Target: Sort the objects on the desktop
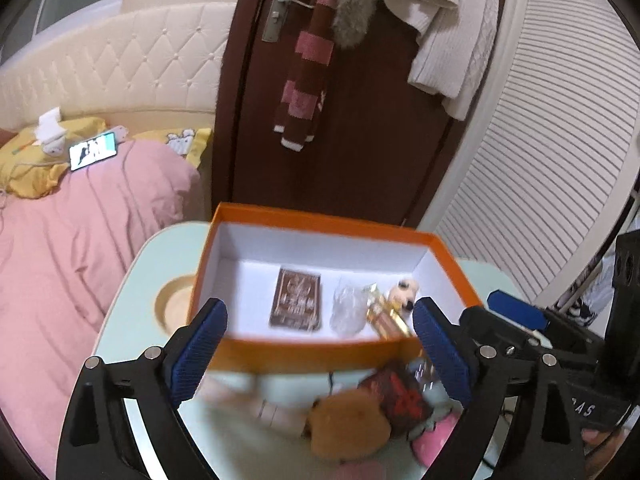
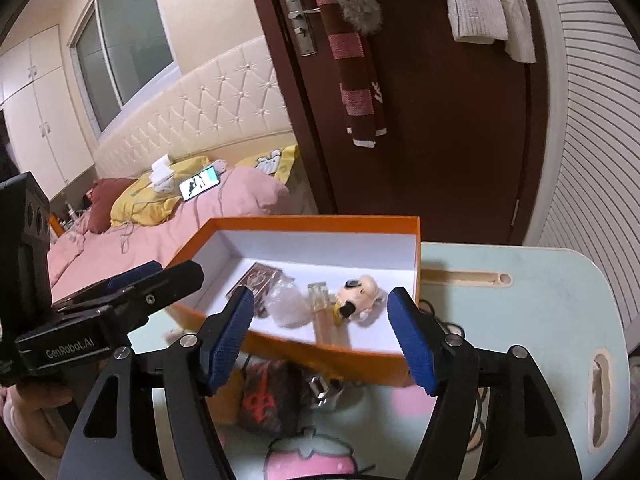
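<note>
Both grippers (image 1: 320,344) (image 2: 320,336) hang spread, holding nothing; box (image 1: 304,356) part-filled; reach low over the surface's (image 2: 540,320) near-edge toys (image 1: 348,428), avoiding its wall.

Matt orange cardboard box (image 2: 304,354), crinkly clear plastic bag (image 2: 289,305), glossy toy figurine (image 2: 358,294).

Dim warm indoor light; fisheye bending at edges; near foreground motion-blurred.

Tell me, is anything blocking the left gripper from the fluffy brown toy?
Nothing visible. The left gripper is open, and the brown toy lies on the table just below its fingers, in front of the orange box. The picture is blurry there.
</note>
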`<state>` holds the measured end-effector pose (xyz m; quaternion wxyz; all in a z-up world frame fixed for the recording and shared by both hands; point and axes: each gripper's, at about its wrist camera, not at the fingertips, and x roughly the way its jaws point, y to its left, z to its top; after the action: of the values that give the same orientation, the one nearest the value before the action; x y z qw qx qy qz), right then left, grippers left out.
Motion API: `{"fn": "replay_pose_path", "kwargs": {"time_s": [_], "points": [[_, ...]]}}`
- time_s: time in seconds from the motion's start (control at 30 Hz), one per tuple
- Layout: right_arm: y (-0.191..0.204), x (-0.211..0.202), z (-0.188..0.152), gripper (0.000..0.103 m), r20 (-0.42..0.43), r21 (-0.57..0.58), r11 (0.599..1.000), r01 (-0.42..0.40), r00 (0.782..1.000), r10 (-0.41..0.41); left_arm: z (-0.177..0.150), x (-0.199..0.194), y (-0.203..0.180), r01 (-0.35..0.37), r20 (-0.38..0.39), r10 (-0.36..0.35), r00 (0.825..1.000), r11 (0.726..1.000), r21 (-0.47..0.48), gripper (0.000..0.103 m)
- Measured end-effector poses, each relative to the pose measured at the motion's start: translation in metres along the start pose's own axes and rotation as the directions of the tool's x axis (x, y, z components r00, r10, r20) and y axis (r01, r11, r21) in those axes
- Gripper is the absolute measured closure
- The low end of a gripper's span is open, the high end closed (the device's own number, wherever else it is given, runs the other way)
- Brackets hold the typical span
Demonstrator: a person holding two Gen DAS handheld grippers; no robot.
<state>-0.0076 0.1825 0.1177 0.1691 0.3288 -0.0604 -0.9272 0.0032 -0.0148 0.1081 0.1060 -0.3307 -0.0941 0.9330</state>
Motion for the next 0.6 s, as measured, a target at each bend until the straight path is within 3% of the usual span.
{"fn": "replay_pose_path", "kwargs": {"time_s": [0.3,0.6], "points": [[0.013,-0.015,-0.046,0.033,-0.095,-0.067,0.998,0.012,0.995,-0.018,-0.055,-0.022,0.013,-0.088,-0.077,0.088,0.993,0.996,-0.001,0.009],[0.019,-0.015,-0.086,0.033,-0.195,-0.122,0.989,0.086,0.975,-0.109,-0.087,-0.024,0.017,-0.18,-0.138,0.183,0.973,0.983,0.03,0.009]]}}
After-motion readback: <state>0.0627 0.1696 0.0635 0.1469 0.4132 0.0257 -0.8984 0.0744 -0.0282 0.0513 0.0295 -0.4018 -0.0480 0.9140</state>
